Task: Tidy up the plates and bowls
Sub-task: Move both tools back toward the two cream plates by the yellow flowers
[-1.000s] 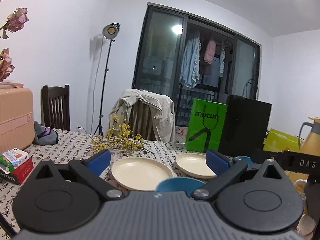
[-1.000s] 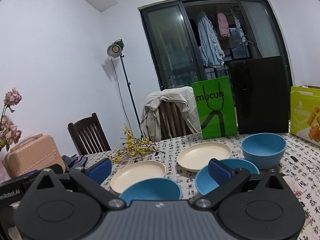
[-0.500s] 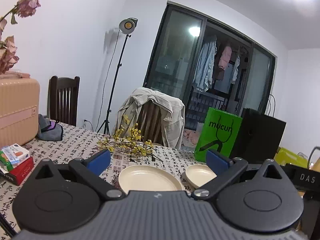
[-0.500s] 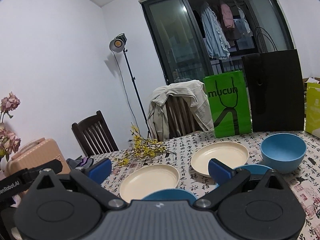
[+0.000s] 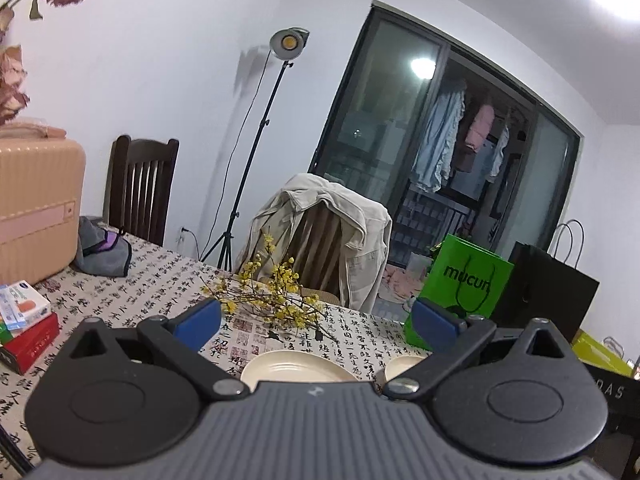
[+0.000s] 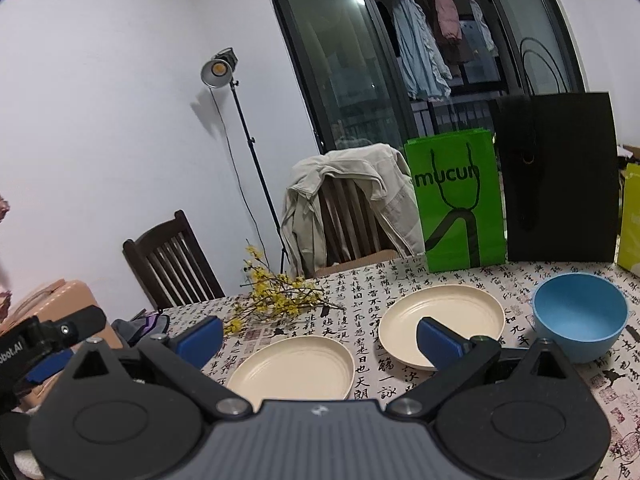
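Both views have tilted upward since a second ago, hiding the nearer blue bowls, leaving two cream plates (image 6: 294, 366) and one blue bowl (image 6: 580, 316) on the counter (image 6: 400, 280) beyond the wide, empty right tool (image 6: 320, 338) and left tool (image 5: 316, 322).

Bare tablecloth (image 6: 366, 304) lies open between the two cream plates (image 6: 294, 366) and the yellow flower sprig (image 6: 276, 300); the green bag (image 6: 456, 200) and black bag (image 6: 560, 180) wall off the far edge.
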The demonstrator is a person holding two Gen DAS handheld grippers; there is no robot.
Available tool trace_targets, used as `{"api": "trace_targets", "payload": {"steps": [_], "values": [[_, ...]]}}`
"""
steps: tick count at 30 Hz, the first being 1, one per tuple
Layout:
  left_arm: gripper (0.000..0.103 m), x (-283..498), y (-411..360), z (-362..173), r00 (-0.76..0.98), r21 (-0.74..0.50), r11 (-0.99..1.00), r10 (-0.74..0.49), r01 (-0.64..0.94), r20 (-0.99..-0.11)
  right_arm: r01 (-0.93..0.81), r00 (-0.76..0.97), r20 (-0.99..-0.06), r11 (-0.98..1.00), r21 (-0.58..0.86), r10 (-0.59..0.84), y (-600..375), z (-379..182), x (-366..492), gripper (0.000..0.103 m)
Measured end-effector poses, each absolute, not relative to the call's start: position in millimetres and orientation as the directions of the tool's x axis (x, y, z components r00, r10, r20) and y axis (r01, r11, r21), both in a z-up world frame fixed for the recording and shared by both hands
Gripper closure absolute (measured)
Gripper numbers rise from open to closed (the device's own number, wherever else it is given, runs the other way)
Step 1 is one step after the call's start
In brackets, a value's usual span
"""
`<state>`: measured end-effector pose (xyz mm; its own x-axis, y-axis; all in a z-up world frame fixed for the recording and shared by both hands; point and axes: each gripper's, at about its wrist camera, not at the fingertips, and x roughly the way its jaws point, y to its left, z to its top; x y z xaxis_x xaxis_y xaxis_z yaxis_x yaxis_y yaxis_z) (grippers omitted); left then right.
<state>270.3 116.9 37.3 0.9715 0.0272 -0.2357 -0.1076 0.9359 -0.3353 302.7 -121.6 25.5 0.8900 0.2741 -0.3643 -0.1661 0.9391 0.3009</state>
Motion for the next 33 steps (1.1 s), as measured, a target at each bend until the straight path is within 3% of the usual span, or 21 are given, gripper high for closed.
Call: {"api": "trace_targets", "payload": {"steps": [20, 33], "values": [[0.0, 337, 149, -4, 0.942, -0.357, 0.908, 0.103, -0.221, -0.319, -0.136, 0.859, -0.455, 0.961, 0.24, 0.235, -88, 7, 366, 0.0], [0.0, 366, 165, -52, 0.917, -0.286, 0.915, 0.175, -0.286, -0.358, -0.108, 0.827, -0.527, 0.975, 0.195, 0.197, -75, -22, 392, 0.0]]}}
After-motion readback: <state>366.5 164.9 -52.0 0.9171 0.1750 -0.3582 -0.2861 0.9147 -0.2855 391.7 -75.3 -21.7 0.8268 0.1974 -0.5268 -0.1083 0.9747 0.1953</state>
